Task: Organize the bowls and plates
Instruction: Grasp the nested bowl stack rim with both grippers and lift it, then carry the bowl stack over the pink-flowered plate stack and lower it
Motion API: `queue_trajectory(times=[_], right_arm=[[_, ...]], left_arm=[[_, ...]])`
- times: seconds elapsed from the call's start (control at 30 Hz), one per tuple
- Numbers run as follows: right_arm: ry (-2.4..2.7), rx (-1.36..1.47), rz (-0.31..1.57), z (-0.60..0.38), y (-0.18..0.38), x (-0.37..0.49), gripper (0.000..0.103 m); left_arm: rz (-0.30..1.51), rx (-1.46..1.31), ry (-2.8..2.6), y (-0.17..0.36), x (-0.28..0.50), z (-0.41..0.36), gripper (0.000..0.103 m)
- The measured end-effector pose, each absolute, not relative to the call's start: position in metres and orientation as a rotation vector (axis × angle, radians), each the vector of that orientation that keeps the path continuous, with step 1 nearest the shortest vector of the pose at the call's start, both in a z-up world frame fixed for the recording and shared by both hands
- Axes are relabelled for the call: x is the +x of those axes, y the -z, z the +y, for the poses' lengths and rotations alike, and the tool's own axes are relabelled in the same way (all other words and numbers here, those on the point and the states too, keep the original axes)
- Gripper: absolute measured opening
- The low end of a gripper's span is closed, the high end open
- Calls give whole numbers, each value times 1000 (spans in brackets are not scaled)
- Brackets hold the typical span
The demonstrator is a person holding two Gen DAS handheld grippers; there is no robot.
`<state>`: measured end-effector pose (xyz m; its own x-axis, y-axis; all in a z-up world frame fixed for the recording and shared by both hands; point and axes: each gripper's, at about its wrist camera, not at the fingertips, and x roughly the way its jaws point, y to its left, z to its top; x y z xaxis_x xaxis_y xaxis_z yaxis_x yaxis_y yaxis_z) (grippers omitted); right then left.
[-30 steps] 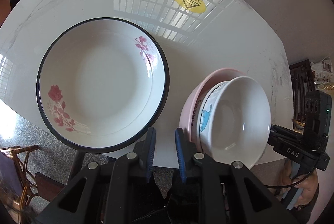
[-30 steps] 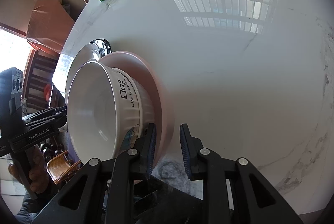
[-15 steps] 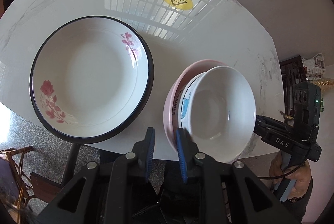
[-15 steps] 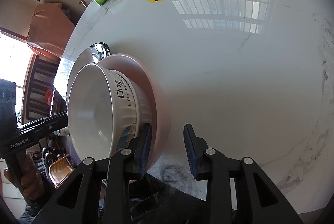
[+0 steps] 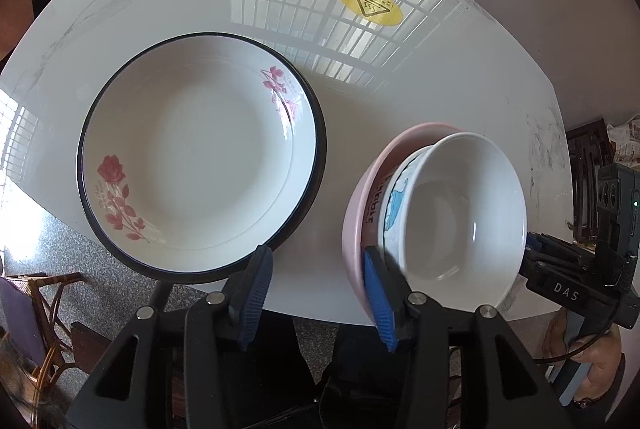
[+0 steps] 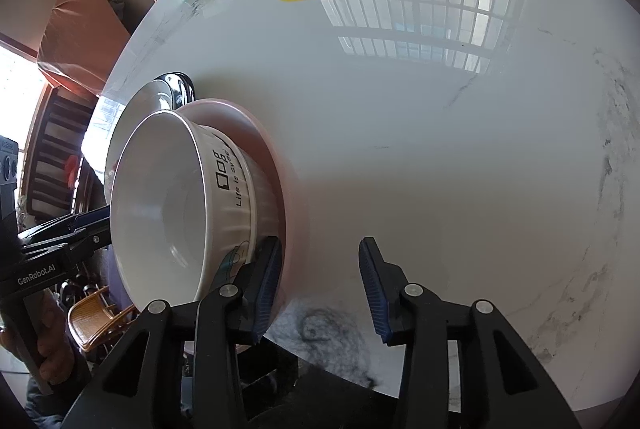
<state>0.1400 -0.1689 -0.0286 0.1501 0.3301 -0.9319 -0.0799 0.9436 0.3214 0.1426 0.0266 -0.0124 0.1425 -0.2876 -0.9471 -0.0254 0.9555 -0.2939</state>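
On the left wrist view, left gripper (image 5: 318, 299) now has its jaws spread wide, where half a second ago they were nearly together; nothing between them. Rose plate (image 5: 200, 157) sits flat on the marble table (image 5: 400, 101), untouched. White bowl (image 5: 460, 217) nests in pink bowl (image 5: 360, 205) near the table's front edge, close to the right blue pad.

Right wrist view: right gripper (image 6: 316, 285) jaws also wider apart than before, gripping nothing; left pad sits just beside the pink bowl's rim (image 6: 294, 213). Stack looks released, so nesting is likely done; plate probably next.
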Motion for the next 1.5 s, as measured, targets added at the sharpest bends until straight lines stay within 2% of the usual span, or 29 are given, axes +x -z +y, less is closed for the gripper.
queue_trajectory(times=[0.17,0.3,0.57,0.67,0.73,0.87,0.9,1.5], right_arm=[[-299,203,1418,-170,30,142,41],[-301,218,1422,-172,31,142,42],[-306,215,1420,-170,31,143,40],[-313,225,1415,-169,32,142,38],[-311,235,1412,-169,32,142,33],[-333,236,1398,-162,29,140,16],[-341,227,1395,-158,27,140,15],[-353,269,1386,-169,26,137,15]], left_arm=[[1427,-296,193,22,138,28,46],[1433,-320,190,21,138,30,37],[1404,-321,115,21,137,27,39],[1391,-341,166,22,139,23,28],[1370,-295,207,17,138,15,9],[1331,-220,176,11,132,3,8],[1333,-233,183,12,133,5,8],[1326,-194,186,0,136,-2,8]])
